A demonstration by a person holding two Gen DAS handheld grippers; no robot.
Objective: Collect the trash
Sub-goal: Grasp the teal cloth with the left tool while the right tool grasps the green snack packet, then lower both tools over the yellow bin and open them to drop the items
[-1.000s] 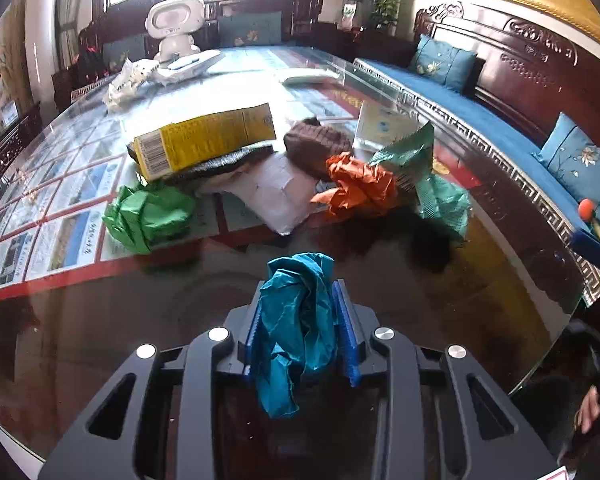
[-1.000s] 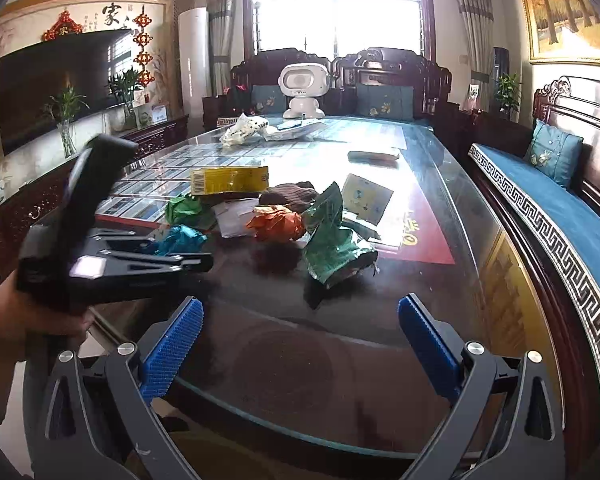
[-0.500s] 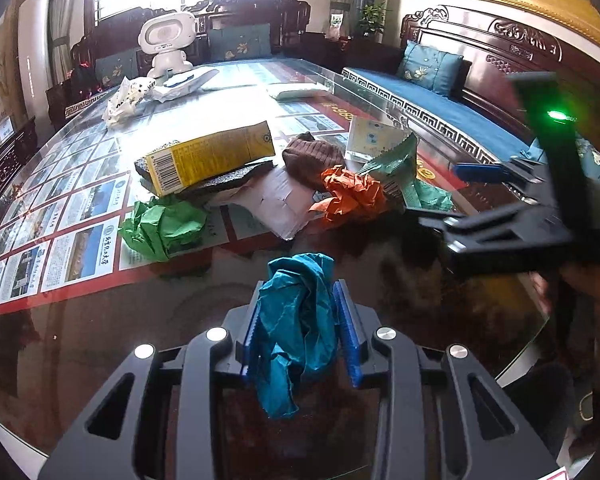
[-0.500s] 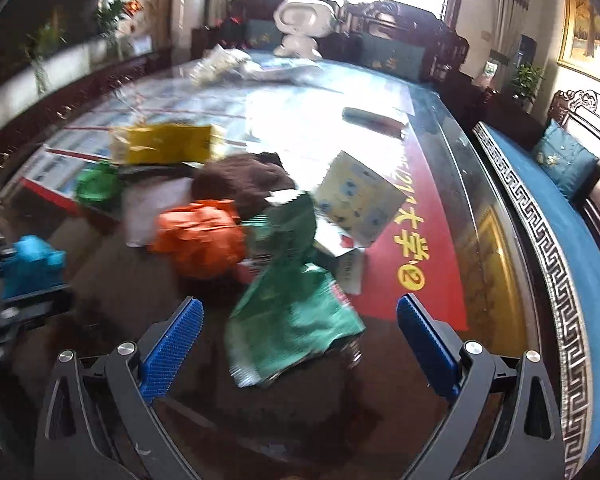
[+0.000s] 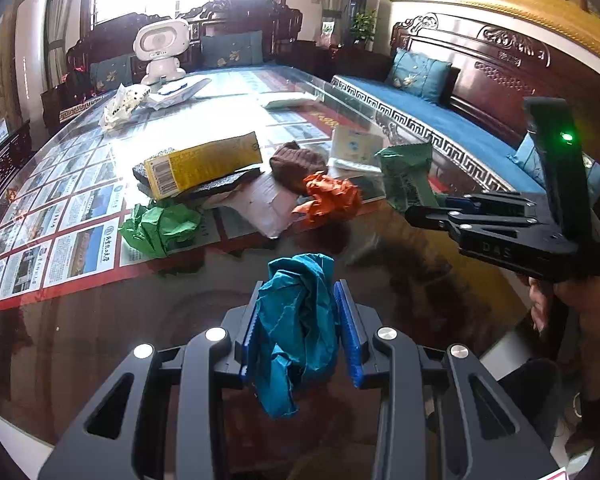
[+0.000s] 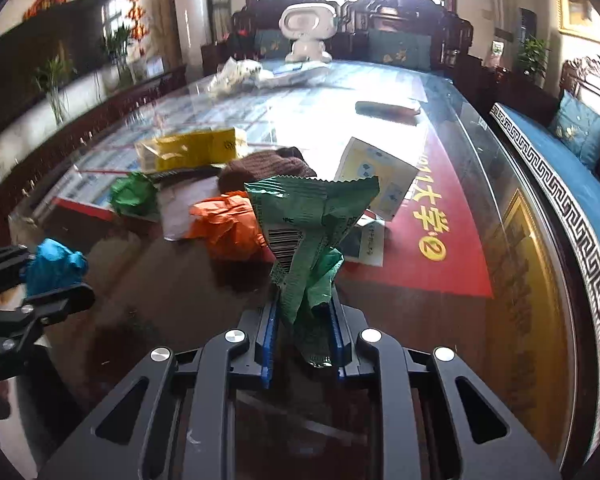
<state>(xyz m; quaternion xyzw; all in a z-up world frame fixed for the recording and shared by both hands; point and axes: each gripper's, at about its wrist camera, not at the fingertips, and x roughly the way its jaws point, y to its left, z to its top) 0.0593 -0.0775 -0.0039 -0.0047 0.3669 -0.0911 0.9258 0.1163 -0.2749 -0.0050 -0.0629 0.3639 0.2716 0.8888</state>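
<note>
1. Trash is in both my tools and on the glass table (image 6: 452, 264): my left gripper (image 5: 298, 334) is clamped on a crumpled teal paper wad (image 5: 296, 328), pinched between the blue pads (image 5: 346, 332).
2. My right gripper (image 6: 304, 336) is closed tight around the lower end of a green snack wrapper (image 6: 310, 232); the wrapper stands upright above the fingers, barcode side facing the camera.
3. From the left wrist view I see that same right gripper off to my right, held in a hand (image 5: 572, 304), with the wrapper sticking out ahead of it.
4. On the table beyond both tools lie an orange paper wad (image 6: 226, 228), a bright green paper wad (image 5: 160, 226), a flat white sheet (image 5: 266, 204) and a yellow carton (image 5: 204, 166) resting on a dark foam slab (image 5: 224, 182).
5. A brown knitted item (image 5: 298, 164) sits just behind the orange wad, and a pale printed packet (image 6: 374, 178) lies to its right.
6. At the far end stand a white toy robot (image 6: 308, 30) and a crumpled white bag (image 5: 124, 102).
7. A blue-cushioned wooden bench (image 5: 432, 120) runs along the right side.
</note>
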